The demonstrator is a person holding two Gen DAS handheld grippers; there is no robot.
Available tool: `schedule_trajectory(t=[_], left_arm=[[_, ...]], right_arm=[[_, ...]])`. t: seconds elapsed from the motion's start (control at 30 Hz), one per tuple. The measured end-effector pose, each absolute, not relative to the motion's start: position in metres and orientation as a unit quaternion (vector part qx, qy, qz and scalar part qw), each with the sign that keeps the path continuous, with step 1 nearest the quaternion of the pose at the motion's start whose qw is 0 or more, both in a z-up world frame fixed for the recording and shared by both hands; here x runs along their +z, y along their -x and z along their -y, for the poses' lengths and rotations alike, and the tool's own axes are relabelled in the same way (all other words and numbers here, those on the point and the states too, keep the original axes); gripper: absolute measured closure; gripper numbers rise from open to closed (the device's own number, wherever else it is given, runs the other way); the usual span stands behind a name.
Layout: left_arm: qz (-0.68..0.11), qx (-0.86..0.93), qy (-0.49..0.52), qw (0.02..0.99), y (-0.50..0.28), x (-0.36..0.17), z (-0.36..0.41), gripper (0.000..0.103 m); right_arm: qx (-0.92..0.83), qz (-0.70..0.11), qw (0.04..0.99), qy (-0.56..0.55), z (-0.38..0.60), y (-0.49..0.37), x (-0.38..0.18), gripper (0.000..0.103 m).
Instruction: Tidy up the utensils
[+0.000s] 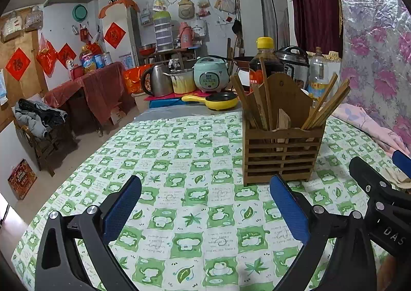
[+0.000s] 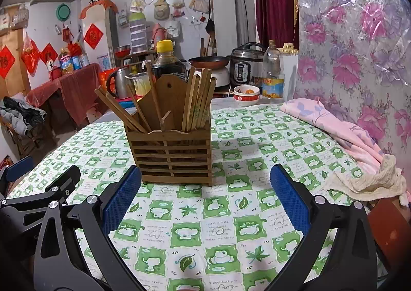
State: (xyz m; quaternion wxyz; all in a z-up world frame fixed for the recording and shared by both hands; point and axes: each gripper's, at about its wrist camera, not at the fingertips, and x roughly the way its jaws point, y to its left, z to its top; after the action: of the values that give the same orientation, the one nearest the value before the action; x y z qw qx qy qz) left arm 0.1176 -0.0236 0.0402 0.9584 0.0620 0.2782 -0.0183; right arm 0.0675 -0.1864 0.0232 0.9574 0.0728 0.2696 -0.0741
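A slatted wooden utensil holder [image 1: 281, 155] [image 2: 172, 156] stands upright on the green-and-white checked tablecloth [image 1: 195, 188] [image 2: 231, 214]. Several wooden chopsticks [image 1: 326, 104] [image 2: 199, 101] lean out of both its compartments. My left gripper [image 1: 205, 203] hovers open just left of the holder, nothing between its blue pads [image 1: 122, 208]. My right gripper [image 2: 205, 196] is open too, directly in front of the holder and close to it. The right gripper's black body [image 1: 380, 196] shows at the right of the left wrist view.
A pink cloth [image 2: 339, 131] and a cream rag [image 2: 372, 180] lie along the table's right side by the floral wall. Behind the holder stand a soy sauce bottle [image 2: 168, 62], a bowl [image 2: 246, 95], a yellow pan [image 1: 215, 101], a kettle and cookers.
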Motion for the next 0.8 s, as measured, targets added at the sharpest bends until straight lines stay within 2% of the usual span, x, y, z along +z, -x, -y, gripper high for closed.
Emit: schedule_trajectory(t=[0.8], left_arm=[[-0.281, -0.017, -0.06, 0.958, -0.1185, 0.039, 0.0222, 0.005]], right_arm=[[-0.075, -0.269, 0.957, -0.074, 0.1888, -0.0678, 0.0227, 0.006]])
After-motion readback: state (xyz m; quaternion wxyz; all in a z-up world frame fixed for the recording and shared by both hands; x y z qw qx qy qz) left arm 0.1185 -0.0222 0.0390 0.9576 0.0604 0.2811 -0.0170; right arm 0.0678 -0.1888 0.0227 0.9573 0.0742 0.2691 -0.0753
